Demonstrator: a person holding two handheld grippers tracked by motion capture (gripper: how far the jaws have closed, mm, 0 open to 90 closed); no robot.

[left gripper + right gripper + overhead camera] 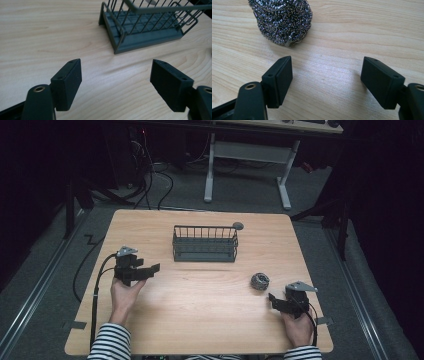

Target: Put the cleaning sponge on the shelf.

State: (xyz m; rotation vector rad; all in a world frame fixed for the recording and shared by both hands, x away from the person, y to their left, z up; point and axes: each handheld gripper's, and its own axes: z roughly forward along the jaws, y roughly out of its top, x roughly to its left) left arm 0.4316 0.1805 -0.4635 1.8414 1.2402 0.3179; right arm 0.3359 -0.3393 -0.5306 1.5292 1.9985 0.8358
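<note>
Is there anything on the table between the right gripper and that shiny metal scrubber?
No. In the right gripper view, bare wood lies between the open right gripper and the scrubber.

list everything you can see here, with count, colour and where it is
round steel-wool scouring ball: one, silvery grey, on the table's right side, just ahead of the right gripper
wire rack basket with a solid base: one, dark grey, middle of the table toward the far edge
small round disc: one, grey, at the basket's far right corner
wooden table: one, light wood
desk frame: one, white, on the floor beyond
left gripper: one, black, open, table's left side
right gripper: one, black, open, near right corner
striped sleeves: two, black and white, near edge
</note>
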